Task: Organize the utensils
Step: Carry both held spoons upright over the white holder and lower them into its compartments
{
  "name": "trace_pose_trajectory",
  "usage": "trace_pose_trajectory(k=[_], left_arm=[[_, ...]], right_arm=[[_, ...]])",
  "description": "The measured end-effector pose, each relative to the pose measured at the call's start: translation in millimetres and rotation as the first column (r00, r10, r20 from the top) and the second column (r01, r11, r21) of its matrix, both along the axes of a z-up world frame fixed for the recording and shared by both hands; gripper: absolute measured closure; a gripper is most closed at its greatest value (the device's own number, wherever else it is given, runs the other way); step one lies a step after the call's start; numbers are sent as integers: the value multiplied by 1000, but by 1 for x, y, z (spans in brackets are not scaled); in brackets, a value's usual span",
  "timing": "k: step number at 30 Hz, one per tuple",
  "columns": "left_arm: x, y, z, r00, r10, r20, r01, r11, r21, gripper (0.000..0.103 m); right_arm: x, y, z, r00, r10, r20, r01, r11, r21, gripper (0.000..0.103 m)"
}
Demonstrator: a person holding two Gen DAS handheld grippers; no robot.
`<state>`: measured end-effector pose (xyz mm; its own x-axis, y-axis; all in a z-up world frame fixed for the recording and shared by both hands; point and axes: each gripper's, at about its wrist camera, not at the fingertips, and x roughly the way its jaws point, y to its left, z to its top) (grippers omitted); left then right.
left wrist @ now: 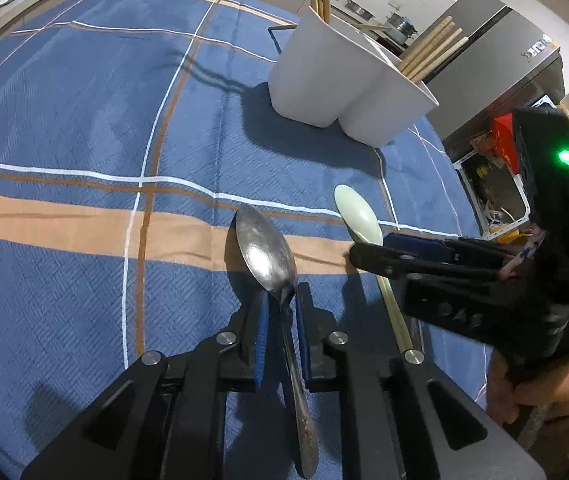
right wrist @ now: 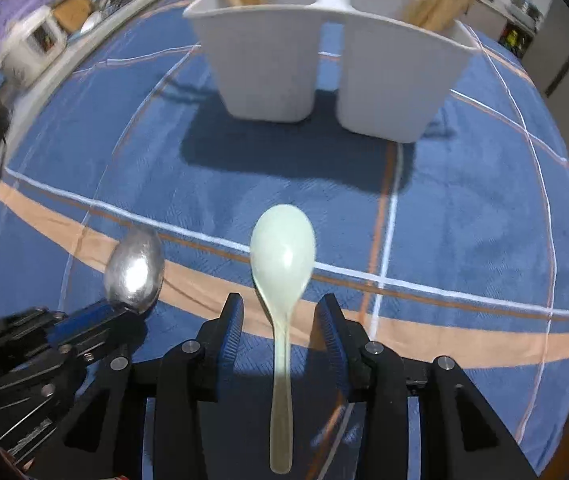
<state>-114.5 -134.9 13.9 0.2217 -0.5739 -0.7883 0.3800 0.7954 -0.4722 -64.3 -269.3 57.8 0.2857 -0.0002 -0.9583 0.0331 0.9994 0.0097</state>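
Our left gripper (left wrist: 280, 300) has its blue pads close around the neck of the metal spoon (left wrist: 266, 252), though we cannot tell whether they press it. Our right gripper (right wrist: 280, 312) stands released, the pale green plastic spoon (right wrist: 282, 256) lying untouched between its fingers on the blue plaid tablecloth (right wrist: 464, 216). Beyond stands the white two-compartment utensil holder (right wrist: 268, 60) with wooden chopsticks (right wrist: 440, 0).

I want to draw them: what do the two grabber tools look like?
Both are black plastic. The left gripper has blue ribbed pads and round silver bolts. The right gripper matches, with a glowing green light on its body.
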Motion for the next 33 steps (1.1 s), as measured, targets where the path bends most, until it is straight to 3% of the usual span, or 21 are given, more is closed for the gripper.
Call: trace_pose_trajectory(k=[1, 3, 6, 8, 10, 19, 26, 30, 33], left_arm=[[0, 0, 0, 1000, -3, -3, 3, 1000, -5, 90], [0, -1, 0, 1000, -11, -11, 11, 1000, -16, 84], [7, -7, 0, 998, -39, -41, 37, 998, -52, 72], [11, -14, 1, 998, -52, -34, 51, 998, -44, 72], [13, -22, 0, 997, -68, -22, 68, 998, -1, 99], [-1, -22, 13, 998, -53, 27, 52, 998, 19, 100], [-17, -11, 58, 984, -31, 177, 27, 999, 29, 100], [-23, -8, 90, 956, -17, 291, 8, 999, 32, 100], [-24, -7, 111, 937, -5, 350, -3, 1000, 24, 100]], right_arm=[[1, 6, 1, 1000, 10, 4, -10, 1000, -16, 61], [3, 13, 3, 1000, 23, -7, -23, 1000, -12, 81], [4, 15, 3, 999, 33, -12, -33, 999, 1, 89], [-1, 8, 4, 1000, -2, -6, 2, 999, 47, 90], [-8, -3, 4, 999, -40, 3, 40, 995, 92, 91], [-47, -36, 11, 983, -164, 85, 145, 969, 198, 92], [-73, -67, 39, 941, -266, 207, 201, 936, 290, 93], [-89, -85, 62, 908, -313, 278, 218, 920, 325, 95], [-96, -93, 71, 885, -342, 315, 227, 909, 350, 102]])
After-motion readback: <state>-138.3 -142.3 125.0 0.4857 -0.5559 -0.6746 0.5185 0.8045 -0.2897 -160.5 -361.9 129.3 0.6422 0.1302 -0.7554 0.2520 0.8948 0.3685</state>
